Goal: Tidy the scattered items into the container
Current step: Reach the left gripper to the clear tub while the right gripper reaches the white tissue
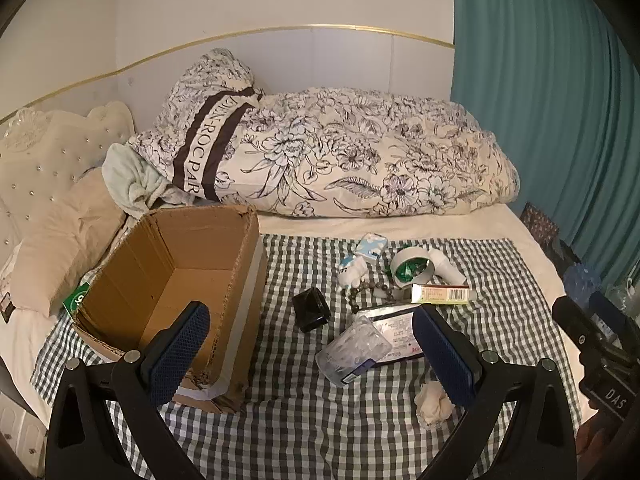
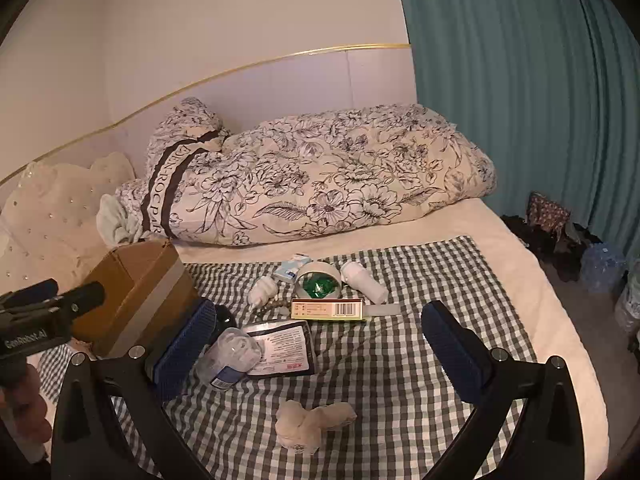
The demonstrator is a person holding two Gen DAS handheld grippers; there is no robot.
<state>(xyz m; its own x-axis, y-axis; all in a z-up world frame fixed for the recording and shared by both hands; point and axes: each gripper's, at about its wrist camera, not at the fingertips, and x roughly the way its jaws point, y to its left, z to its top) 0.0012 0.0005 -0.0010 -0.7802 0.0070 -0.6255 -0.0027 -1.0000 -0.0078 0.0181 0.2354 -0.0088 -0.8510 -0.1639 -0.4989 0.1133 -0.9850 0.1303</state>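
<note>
The crumpled cream tissue wad (image 2: 314, 426), low at centre frame on the green-checked cloth (image 2: 400, 360), is judged light and soft, best pinched across its middle. The open brown cardboard box (image 1: 168, 280) is seen centre left. Both grippers' jaws are held wide apart, empty.

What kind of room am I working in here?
Most likely a bedroom: you are working over a bed with a tufted headboard, a rolled floral duvet against the wall and a pillow by the cardboard box. Teal curtains hang at the right.
</note>
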